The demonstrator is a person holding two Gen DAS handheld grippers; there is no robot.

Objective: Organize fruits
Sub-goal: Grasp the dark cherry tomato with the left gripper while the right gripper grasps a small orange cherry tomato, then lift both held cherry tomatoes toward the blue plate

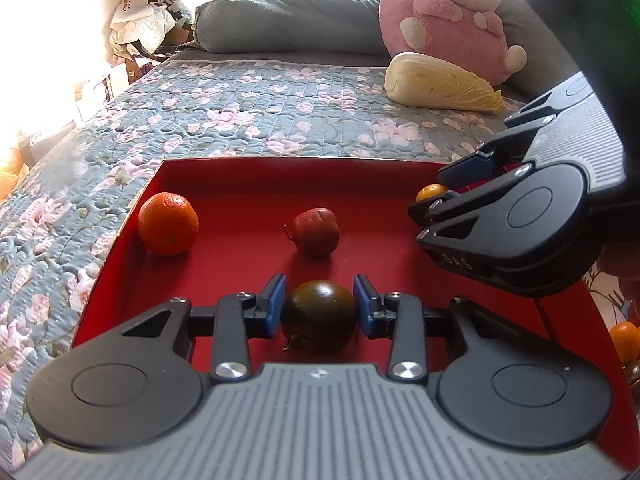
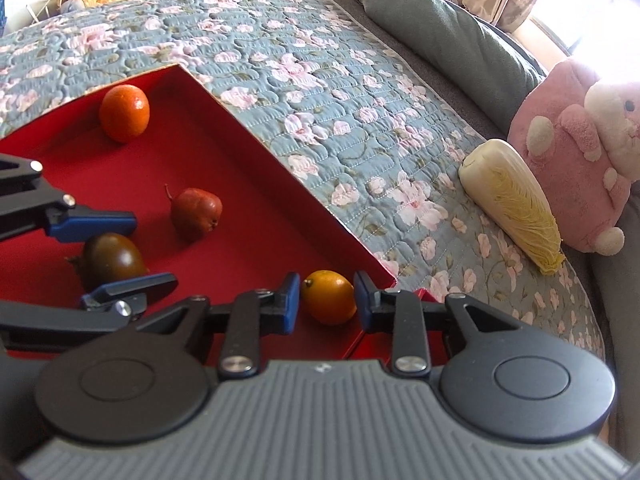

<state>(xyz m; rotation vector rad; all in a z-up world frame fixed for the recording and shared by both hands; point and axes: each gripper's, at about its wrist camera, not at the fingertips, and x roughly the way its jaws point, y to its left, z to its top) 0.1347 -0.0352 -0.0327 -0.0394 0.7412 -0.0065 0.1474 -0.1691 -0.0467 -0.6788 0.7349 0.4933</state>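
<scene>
A red tray (image 1: pixel 240 176) (image 2: pixel 248 184) lies on the quilted bed. In it are an orange (image 1: pixel 168 224) (image 2: pixel 124 113), a small red pear (image 1: pixel 315 231) (image 2: pixel 196 213), a dark tomato (image 1: pixel 320 316) (image 2: pixel 112 260) and a small yellow-orange fruit (image 1: pixel 431 192) (image 2: pixel 329 297). My left gripper (image 1: pixel 320 306) (image 2: pixel 116 252) brackets the dark tomato, its blue pads touching both sides. My right gripper (image 2: pixel 327 300) (image 1: pixel 448 190) stands around the yellow-orange fruit at the tray's corner, with small gaps at the pads.
A napa cabbage (image 1: pixel 440 84) (image 2: pixel 512 204) lies on the quilt beyond the tray, next to a pink plush toy (image 1: pixel 452 16) (image 2: pixel 580 152). A grey pillow (image 1: pixel 288 20) lies at the bed's head. More orange fruit (image 1: pixel 624 340) sits outside the tray at right.
</scene>
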